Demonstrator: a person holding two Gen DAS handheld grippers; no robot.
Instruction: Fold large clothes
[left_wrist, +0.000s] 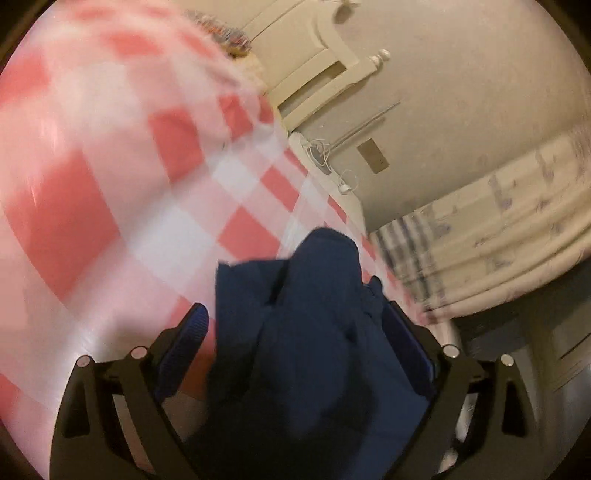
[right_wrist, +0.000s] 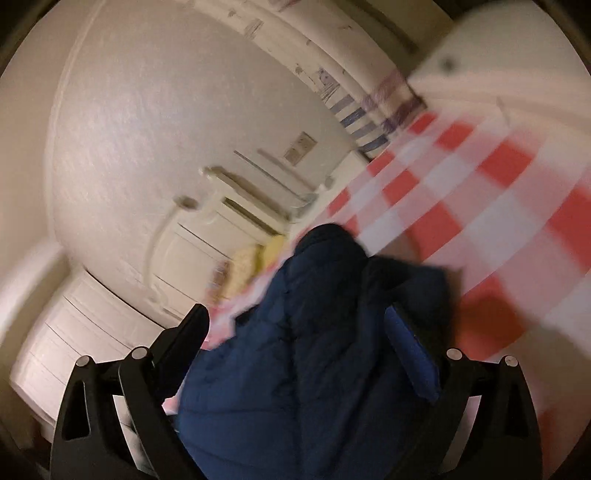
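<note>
The bunched navy garment (left_wrist: 306, 332) (right_wrist: 295, 350) lies on the red-checked cloth (left_wrist: 110, 177) (right_wrist: 480, 192), between both spread tongs. The left gripper (left_wrist: 299, 325) and right gripper (right_wrist: 299, 325) stand wide, pads not visibly pressing. Beyond the cloth, only the left view shows white cables (left_wrist: 332, 162); the right shows pale drawers (right_wrist: 92, 325).

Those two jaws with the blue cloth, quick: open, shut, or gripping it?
Left gripper: jaws wide open; navy garment lies between them, not pinched.
Right gripper: jaws wide open; the same garment lies loose between them.
</note>
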